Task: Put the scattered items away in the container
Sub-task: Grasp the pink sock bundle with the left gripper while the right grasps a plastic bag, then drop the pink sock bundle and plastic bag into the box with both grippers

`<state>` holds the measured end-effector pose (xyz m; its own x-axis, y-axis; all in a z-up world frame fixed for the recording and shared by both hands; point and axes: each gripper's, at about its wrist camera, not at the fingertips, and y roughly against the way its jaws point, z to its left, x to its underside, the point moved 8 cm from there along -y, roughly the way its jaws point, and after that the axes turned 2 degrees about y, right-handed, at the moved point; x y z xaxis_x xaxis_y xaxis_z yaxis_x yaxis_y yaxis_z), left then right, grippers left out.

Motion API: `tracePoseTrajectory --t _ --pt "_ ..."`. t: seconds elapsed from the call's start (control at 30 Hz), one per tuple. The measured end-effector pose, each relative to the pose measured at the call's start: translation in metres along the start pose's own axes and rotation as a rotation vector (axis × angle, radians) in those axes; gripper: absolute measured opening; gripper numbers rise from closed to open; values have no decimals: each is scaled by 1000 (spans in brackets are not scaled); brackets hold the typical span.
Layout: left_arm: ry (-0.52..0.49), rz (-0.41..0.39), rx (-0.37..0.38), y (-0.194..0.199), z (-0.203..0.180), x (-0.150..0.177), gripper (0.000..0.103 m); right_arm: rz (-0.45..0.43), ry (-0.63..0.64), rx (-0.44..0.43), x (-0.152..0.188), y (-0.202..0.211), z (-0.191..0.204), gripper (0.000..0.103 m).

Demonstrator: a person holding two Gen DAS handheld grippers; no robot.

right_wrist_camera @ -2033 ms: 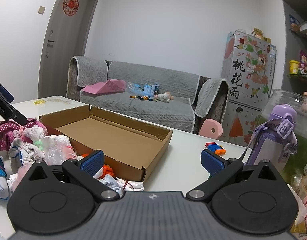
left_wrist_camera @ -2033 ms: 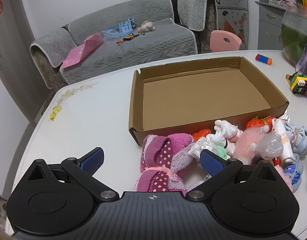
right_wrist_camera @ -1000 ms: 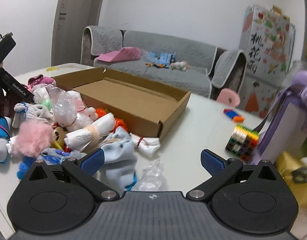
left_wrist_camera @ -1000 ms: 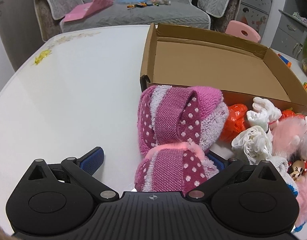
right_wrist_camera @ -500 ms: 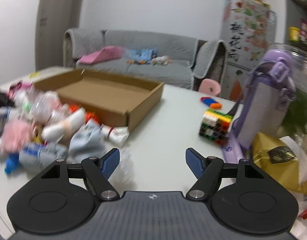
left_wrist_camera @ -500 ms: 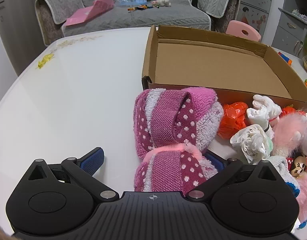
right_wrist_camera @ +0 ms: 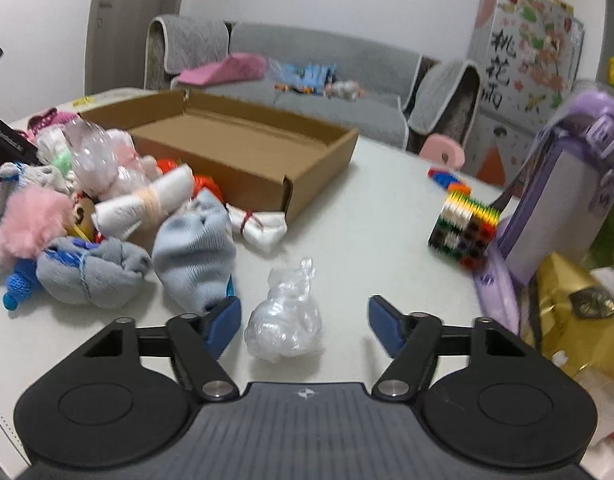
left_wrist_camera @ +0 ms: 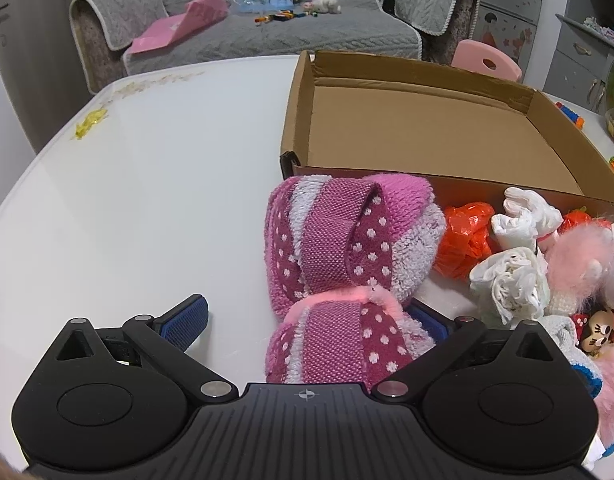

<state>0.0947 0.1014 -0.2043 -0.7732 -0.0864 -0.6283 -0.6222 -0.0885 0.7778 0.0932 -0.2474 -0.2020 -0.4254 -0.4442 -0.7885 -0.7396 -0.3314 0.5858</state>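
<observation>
On a white table [left_wrist_camera: 155, 200] lies an open cardboard box [left_wrist_camera: 467, 188], its inside bare. My left gripper [left_wrist_camera: 307, 320] is open around a pink dotted sock bundle [left_wrist_camera: 347, 248]. The bundle hides most of the right finger, and the left finger [left_wrist_camera: 183, 320] stands well clear of it. In the right wrist view, my right gripper [right_wrist_camera: 305, 322] has a crumpled clear plastic bag [right_wrist_camera: 285, 320] between its jaws. The jaws are closing, and neither pad presses on the bag. The box [right_wrist_camera: 247, 176] lies farther back on the left.
A heap of items lies in front of the box: orange bag [left_wrist_camera: 467, 236], white socks [left_wrist_camera: 511, 280], pale blue sock [right_wrist_camera: 195, 256], grey sock [right_wrist_camera: 91, 268], pink fluff [right_wrist_camera: 31, 220]. To the right stand a coloured block cube [right_wrist_camera: 463, 232], a purple bottle [right_wrist_camera: 559, 200] and a gold packet [right_wrist_camera: 575, 304].
My right gripper has swung down over the clear plastic bag and its jaws have narrowed around it. My left gripper came forward around the pink sock bundle, then kept still.
</observation>
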Motion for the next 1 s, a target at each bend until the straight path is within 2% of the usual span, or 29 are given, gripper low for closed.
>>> tracePoseTrajectory --t 0.03,0.1,0.13,0.2,0.27,0.37,0.5,0.73,0.9,1.0 --pt "-3 -2 0 0 -1 0 102 3 -9 -12 0 0 1 54" --pt "-11 -10 -3 1 -1 0 102 6 -24 -45 0 0 5 39" --pt "-16 -16 -2 2 -2 0 98 9 -28 -61 0 0 7 32" --pt "-19 -17 21 5 -5 1 86 8 -15 -61 0 2 9 32" --pt "-27 -28 36 9 -7 1 65 8 -27 -73 0 3 9 31" --pt "-44 -36 5 13 -9 2 62 -9 -48 -82 -4 6 6 31" --pt "-58 -50 13 22 -11 3 61 -46 -85 -92 -12 12 0 31" --pt "-28 -126 8 65 0 -9 61 -148 -130 -90 -38 27 -12 31" --pt "-37 -189 -5 92 -4 -60 61 -246 -181 -120 -88 28 -25 31" --pt "-73 -217 -15 87 -23 -100 62 -269 -182 -149 -118 12 -26 31"
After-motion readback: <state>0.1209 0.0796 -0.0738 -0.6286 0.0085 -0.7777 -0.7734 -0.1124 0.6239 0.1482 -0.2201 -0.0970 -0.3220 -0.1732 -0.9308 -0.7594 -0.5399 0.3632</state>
